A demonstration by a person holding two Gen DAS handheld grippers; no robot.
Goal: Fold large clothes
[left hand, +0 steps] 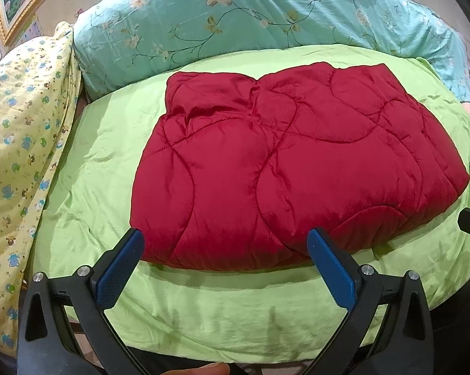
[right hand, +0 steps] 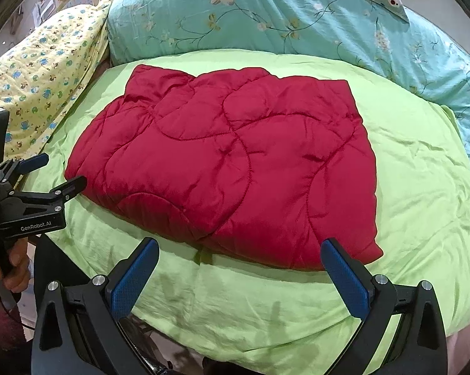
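Left wrist view showed us the red quilted garment (left hand: 297, 168) lying as a thick, roughly rectangular bundle in the middle of the green bed sheet (left hand: 203, 309), its near edge just beyond our left gripper (left hand: 225, 250). That gripper's blue-padded fingers (left hand: 122, 268) stood wide apart, holding nothing, one to each side of the bundle's near left portion. We could not tell whether the piece was a padded jacket or a small quilt; no sleeves or collar showed.

In the right wrist view our right gripper (right hand: 241, 259) was likewise spread and empty, hovering off the bundle's near right corner, with the sheet visible between its fingers. The left gripper appeared there at the left edge, close beside the bundle's left side.

We judged the folding to be far along: the garment already lay doubled over, with layered edges showing at the near side, and both tools were off the cloth. If another fold was wanted, the next move would call for each gripper to close on a near corner, catching all layers of the slippery, puffy fabric, and carry them together toward the far edge.

As for containers, we saw none. Behind the bundle lay a teal floral pillow (left hand: 235, 18), and to the left a yellow printed quilt (left hand: 19, 131).
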